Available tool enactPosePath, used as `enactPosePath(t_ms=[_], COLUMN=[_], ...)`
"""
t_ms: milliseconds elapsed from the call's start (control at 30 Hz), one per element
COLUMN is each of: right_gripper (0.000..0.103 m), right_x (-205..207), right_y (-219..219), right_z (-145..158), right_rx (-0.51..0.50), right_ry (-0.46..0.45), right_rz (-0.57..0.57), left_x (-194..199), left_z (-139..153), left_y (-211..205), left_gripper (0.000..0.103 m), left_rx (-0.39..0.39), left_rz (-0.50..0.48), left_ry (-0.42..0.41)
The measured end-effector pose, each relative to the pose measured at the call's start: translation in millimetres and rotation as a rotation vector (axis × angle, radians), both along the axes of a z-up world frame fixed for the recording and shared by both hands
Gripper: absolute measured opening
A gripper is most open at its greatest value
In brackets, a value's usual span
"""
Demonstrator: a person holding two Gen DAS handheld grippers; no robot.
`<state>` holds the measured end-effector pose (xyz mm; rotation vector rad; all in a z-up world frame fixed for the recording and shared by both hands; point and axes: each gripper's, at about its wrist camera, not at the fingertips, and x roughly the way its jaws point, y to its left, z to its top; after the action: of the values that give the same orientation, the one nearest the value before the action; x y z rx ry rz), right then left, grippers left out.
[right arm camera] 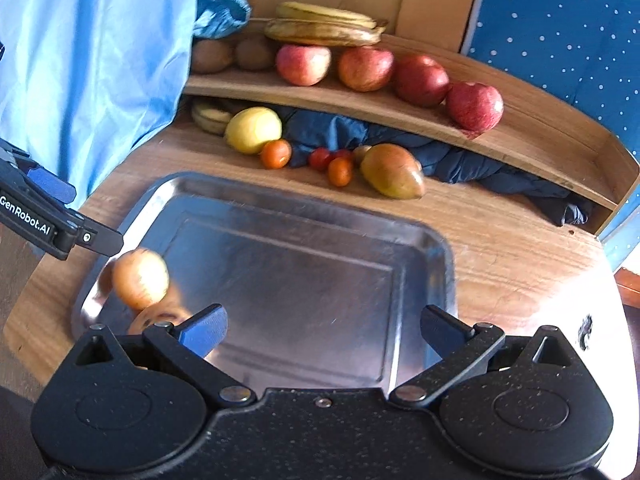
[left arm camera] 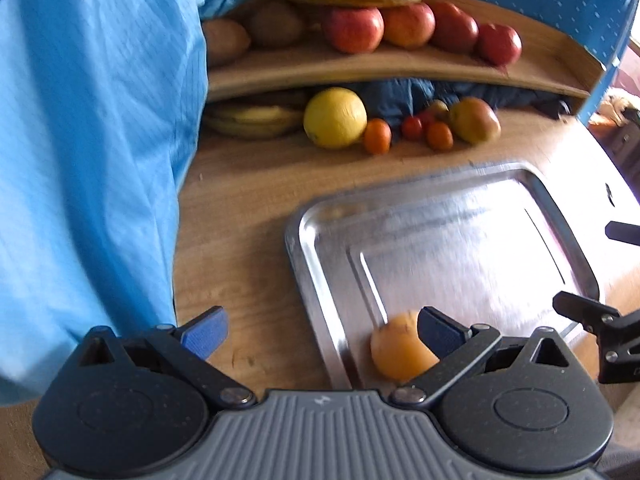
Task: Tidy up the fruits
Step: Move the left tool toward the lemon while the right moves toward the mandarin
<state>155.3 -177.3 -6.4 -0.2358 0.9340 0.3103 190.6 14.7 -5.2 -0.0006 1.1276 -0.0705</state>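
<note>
A steel tray (left arm camera: 298, 248) (right arm camera: 440, 248) lies on the wooden table. A round orange fruit (left arm camera: 394, 354) (right arm camera: 140, 278) is at the tray's near-left corner, blurred, with its reflection under it; whether it rests on the steel I cannot tell. My left gripper (left arm camera: 322, 336) is open, and its right finger (left arm camera: 440, 334) is just in front of the fruit without holding it. My right gripper (right arm camera: 324, 332) hangs open over the tray's near edge with nothing in it. The left gripper (right arm camera: 86, 216) also shows in the right wrist view, just left of the fruit.
On a curved wooden shelf (right arm camera: 520, 148) at the back are red apples (right arm camera: 474, 106), bananas (right arm camera: 324, 28) and kiwis (right arm camera: 254, 54). Below it lie a yellow citrus (right arm camera: 254, 130), tangerines (right arm camera: 276, 154), cherry tomatoes (right arm camera: 320, 159), a mango (right arm camera: 392, 172) and dark cloth (right arm camera: 460, 160). A person's blue garment (left arm camera: 92, 160) fills the left.
</note>
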Motion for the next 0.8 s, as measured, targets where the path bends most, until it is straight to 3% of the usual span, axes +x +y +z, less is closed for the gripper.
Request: enactPosePath(t_ms=[367,600,800], right_gripper=[0.102,0.102,0.102], right_x=[47.7,81.6,104.7], right_y=[-14.7,3.2,25.1], right_z=[-2.0,-4.9,-10.9], right_rx=[0.038,0.041,0.028], right_ry=[-0.016,-0.044,-0.066], right_rz=[0.075,0.193,0.306], left_x=[60.4,102.2,128.2], left_z=[3.3,2.3,-1.9], left_y=[-12.0,-4.7,0.0], left_gripper=[0.102,0.102,0.102], left_rx=[-0.001,0.021,-0.007], left_rz=[0.063,0.115,0.176], left_ry=[-0.061,-0.077,-0.079])
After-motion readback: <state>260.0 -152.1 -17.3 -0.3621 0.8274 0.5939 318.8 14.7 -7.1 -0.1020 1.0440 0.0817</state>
